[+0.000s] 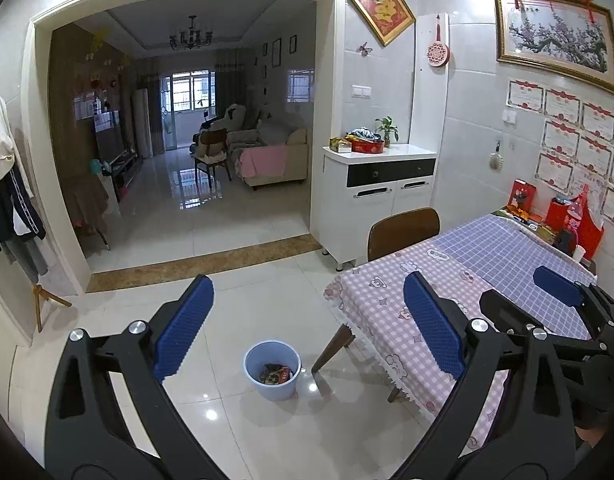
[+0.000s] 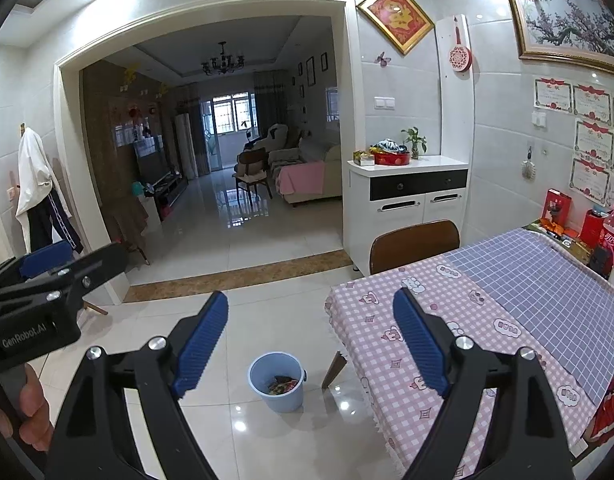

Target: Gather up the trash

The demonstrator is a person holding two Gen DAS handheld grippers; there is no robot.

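Seen from above and well back: glossy white tiled floor (image 1: 235, 320) across the dining area, long table under a pink-and-lilac checked cloth (image 1: 447, 280) to the right, brown wooden chair (image 1: 403, 230) tucked at its far end. Near the table's closest wooden leg, standing on the tiles, a small pale-blue round plastic bin (image 1: 272, 369), upright, mouth facing straight up, long axis vertical, crumpled dark and red wrappers (image 1: 276, 374) already at the bottom. Held high and level on either side, left gripper (image 1: 307, 328) and right gripper (image 2: 311, 340), both with blue ribbed pads spread wide, nothing between them. No loose litter visible on the cloth or tiles from here. Judged a late stage of collection, or a pause between pickups. Likely next: a scan for leftover scraps, otherwise a descent toward the bin rim.
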